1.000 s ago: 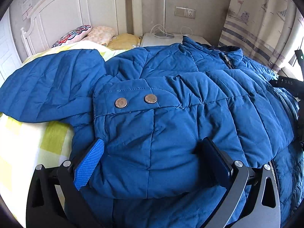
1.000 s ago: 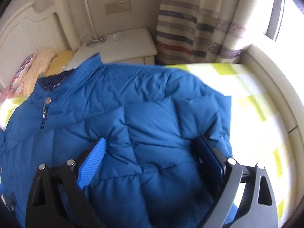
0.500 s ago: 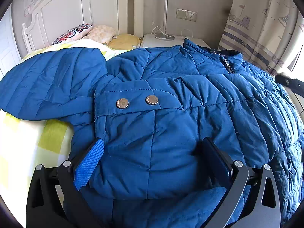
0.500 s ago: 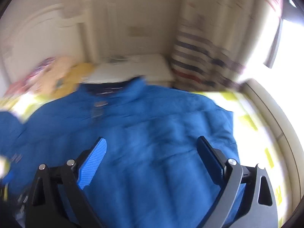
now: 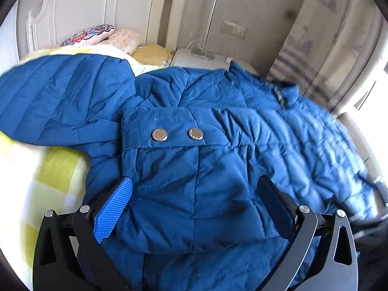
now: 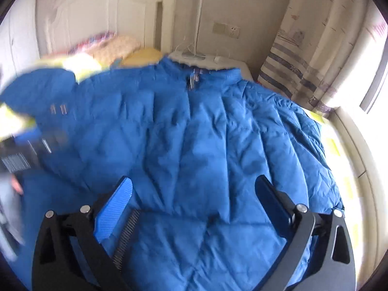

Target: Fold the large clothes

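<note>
Currently I have the sleeve (image 5: 194, 194) folded onto the jacket (image 6: 206, 133). Both tools, left (image 5: 194, 208) and right (image 6: 194, 208), gape wide, holding nothing; the right jaws have just been opening. Next: grip the right edge.

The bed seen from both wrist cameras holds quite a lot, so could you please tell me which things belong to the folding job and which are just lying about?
Part of the job:
- blue puffer jacket, spread on the bed
- left gripper, jaws wide over a folded sleeve cuff
- right gripper, jaws wide

Just lying about:
- pillows
- nightstand
- striped curtain
- checked bedsheet
</note>
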